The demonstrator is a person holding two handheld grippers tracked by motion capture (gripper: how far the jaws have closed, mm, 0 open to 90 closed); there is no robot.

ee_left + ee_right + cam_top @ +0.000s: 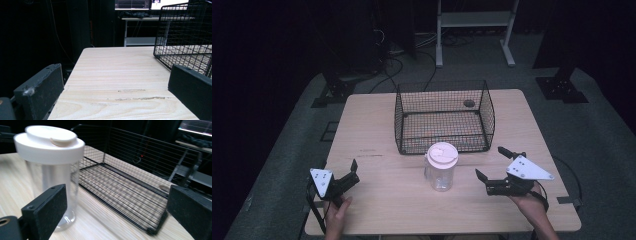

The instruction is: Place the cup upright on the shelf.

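A black wire basket stands upright on the light wooden desk, toward the far side and near the middle; its mesh walls rise from a rectangular floor through which the wood shows. A small dark round hole marks the desk behind the basket. Beyond the desk, a white metal frame stands on grey carpet, with dark cables trailing beside it.

A clear plastic jar with matt white lid, black wire basket, pale wood-grain table.
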